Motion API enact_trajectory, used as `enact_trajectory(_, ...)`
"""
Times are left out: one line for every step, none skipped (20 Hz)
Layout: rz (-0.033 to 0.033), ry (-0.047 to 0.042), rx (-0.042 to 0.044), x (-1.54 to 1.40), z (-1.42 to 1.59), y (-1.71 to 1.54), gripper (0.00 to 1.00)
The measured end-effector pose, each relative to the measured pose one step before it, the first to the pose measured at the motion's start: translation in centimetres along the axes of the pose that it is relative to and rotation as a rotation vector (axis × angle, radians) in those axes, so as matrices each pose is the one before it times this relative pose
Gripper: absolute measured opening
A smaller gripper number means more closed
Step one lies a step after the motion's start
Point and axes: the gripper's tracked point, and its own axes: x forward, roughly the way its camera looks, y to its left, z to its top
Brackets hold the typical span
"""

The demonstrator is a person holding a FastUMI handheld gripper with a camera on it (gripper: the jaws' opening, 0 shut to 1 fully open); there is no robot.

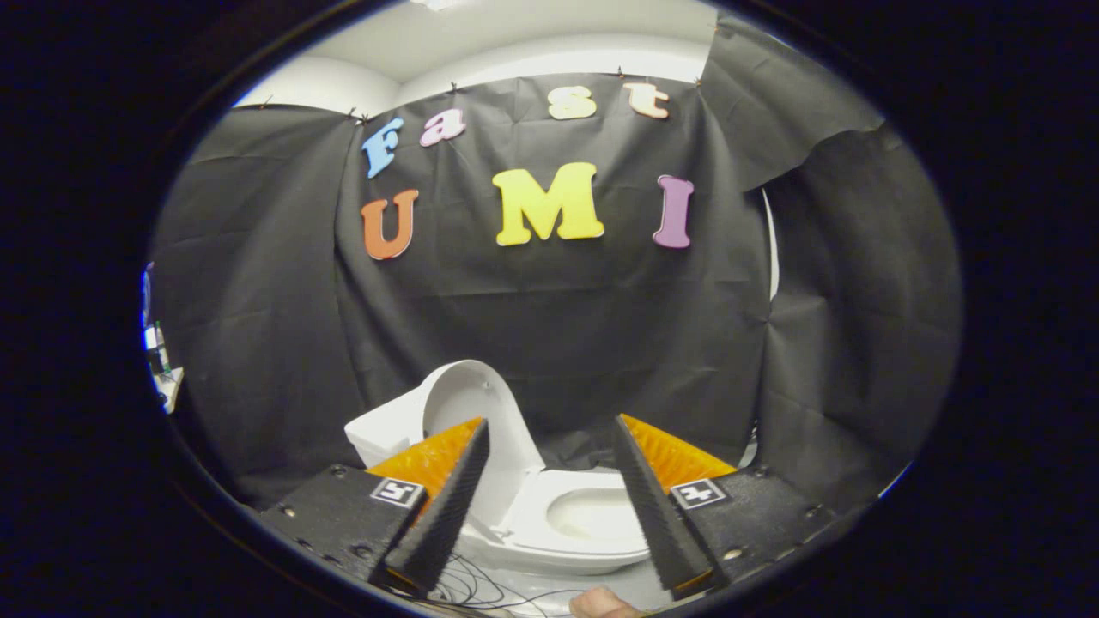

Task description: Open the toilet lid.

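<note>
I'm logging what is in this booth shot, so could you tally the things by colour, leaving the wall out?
White: 3, the toilet lid standing up, the seat and the tank.
Black and orange: 1, the gripper, jaws apart and empty, short of the toilet.
Dark: 1, a bunch of thin cables on the floor.
Total: 5.

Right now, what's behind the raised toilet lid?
The lid stands upright beyond the open gripper. Its tank shows beside and behind it, then black cloth. The rest of the tank stays covered by the lid.
</note>
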Motion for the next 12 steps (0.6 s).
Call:
enact_trajectory(-0.00704,-0.01028,0.00058,-0.659,0.346,-0.658,0.96)
enact_trajectory(-0.00683,-0.01378,-0.00307,-0.653,0.433,-0.728,0.99)
enact_trajectory(-0.00536,-0.01625,0.00120,-0.628,0.396,-0.520,0.99)
enact_trajectory(-0.00773,-0.01265,0.00169,-0.729,0.399,-0.625,0.99)
enact_trajectory(-0.00857,-0.01711,0.00497,-0.564,0.226,-0.765,0.99)
enact_trajectory(-0.01088,-0.01276,0.00265,-0.652,0.305,-0.755,0.99)
enact_trajectory(-0.01245,-0.01339,0.00505,-0.601,0.081,-0.741,0.99)
enact_trajectory(-0.00990,-0.01229,0.00259,-0.597,0.280,-0.687,0.99)
enact_trajectory(-0.00723,-0.00981,-0.00008,-0.470,0.001,-0.557,0.99)
enact_trajectory(-0.00938,-0.00905,-0.00360,-0.453,0.147,-0.652,0.99)
enact_trajectory(-0.00706,-0.01307,-0.00259,-0.619,0.223,-0.596,0.99)
enact_trajectory(-0.00833,-0.00979,-0.00110,-0.454,0.247,-0.588,0.99)
